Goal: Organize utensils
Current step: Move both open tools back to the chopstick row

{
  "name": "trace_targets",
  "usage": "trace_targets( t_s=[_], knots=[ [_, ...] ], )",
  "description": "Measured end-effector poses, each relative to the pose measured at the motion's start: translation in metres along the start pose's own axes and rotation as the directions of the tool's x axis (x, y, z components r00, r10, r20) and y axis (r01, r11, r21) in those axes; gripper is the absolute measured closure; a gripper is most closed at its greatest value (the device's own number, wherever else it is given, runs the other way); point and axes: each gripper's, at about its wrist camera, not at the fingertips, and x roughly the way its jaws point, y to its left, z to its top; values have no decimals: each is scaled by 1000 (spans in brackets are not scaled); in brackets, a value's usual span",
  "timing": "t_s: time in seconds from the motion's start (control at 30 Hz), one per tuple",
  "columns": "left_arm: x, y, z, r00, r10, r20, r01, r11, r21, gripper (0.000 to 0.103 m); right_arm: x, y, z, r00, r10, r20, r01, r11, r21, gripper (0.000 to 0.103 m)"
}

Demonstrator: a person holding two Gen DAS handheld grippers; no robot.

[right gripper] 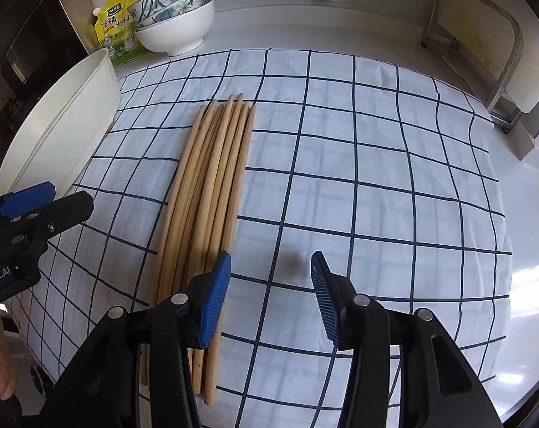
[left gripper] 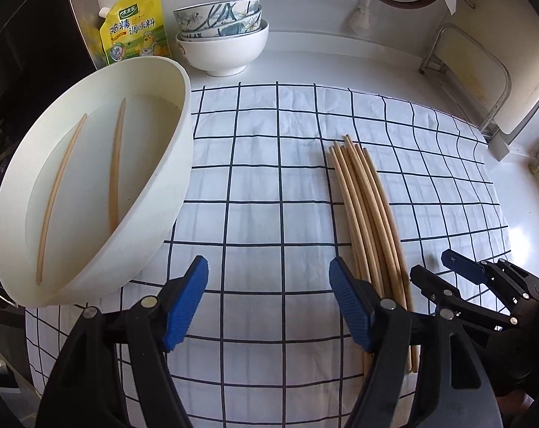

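Yellow seasoning pouch [left gripper: 135, 28] beside stacked bowls [left gripper: 222, 35] at back; checked cloth [left gripper: 269, 185] covers white counter [left gripper: 340, 60]

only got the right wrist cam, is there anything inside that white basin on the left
Observer: Yes, the left wrist view shows two chopsticks lying in the white basin.
Operator: they touching each other
Observer: No, they lie apart, side by side.
Operator: left gripper holding anything
Observer: No, the left gripper is open over bare checked cloth, between the basin and the chopstick bundle.
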Motion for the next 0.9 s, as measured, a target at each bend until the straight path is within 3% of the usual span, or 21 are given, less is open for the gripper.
trace_targets(
  t_s=[0.6,0.9],
  knots=[
    [4,-9,-9,1000,-9,-18,9,1000,10,34,4,5,-2,1000,-9,14,10,1000,-22,56],
    [16,-15,-15,1000,-4,-30,5,1000,10,33,1,-13,-4,999,-40,27,40,999,5,56]
  ],
)
